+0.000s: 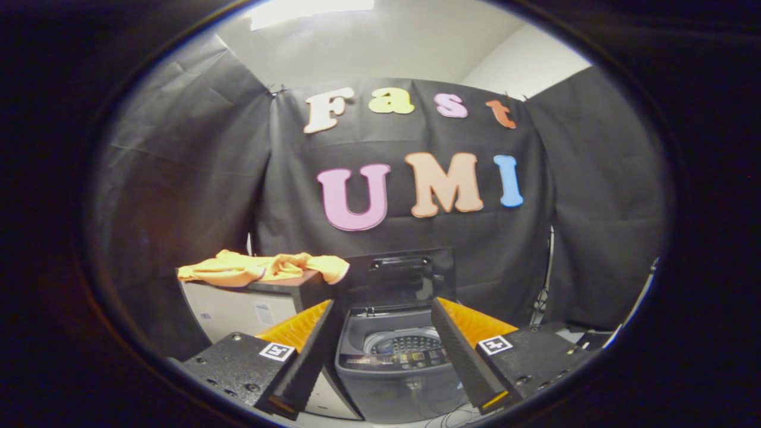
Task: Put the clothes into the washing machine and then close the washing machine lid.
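Two jaws spread wide, gripper [386,309] holding nothing, open-lidded washing machine [395,356] between them, orange clothes [261,267] beyond, on box [250,303] edge.

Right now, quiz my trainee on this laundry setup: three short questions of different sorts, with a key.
1. True or false: the washing machine has its lid raised.
2. Where does the orange cloth lie? A) inside the drum B) on the box beside the machine C) between the gripper fingers
3. Fill in: the gripper is ____, holding nothing.

Key: 1 true; 2 B; 3 open
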A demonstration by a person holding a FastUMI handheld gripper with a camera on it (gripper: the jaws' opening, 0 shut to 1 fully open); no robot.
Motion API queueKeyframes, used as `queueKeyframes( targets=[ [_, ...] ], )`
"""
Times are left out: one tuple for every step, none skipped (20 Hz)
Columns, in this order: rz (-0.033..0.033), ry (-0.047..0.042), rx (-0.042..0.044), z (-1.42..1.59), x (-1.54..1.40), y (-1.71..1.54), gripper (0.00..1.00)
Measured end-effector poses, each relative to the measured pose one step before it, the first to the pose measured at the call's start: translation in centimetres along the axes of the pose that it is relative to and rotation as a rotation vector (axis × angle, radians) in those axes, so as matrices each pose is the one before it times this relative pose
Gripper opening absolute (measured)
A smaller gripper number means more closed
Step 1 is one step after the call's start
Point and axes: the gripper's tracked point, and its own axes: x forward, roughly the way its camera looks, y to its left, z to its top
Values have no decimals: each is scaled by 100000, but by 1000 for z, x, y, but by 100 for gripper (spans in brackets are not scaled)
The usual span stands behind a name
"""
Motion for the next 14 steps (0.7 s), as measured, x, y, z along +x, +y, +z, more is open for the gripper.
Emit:
queueKeyframes(
  targets=[
    [341, 1275, -1652, 731, 781, 1125, 97],
    [593, 2041, -1335, 478, 788, 1281, 97],
    [2230, 68, -369, 1002, 761, 1600, 97],
    [2754, 114, -162, 994, 1068, 1894, 97],
    [2280, 495, -490, 846, 1043, 1641, 97],
    [739, 1156, -441, 763, 1221, 1290, 97],
    [268, 2212, -972, 635, 1389, 1383, 97],
    [2155, 1124, -274, 427, 1271, 1743, 98],
    [2594, 1420, 937, 313, 1416, 1723, 98],
    [1992, 1314, 1553, 398, 1788, 1737, 98],
    [989, 2497, 1601, 133, 1783, 1421, 98],
    [919, 3020, 1237, -116, 1654, 1447, 98],
    [1615, 3758, 657, -93, 1870, 1585, 99],
    [502, 2825, -418, -92, 1887, 1212, 99]
  ],
)
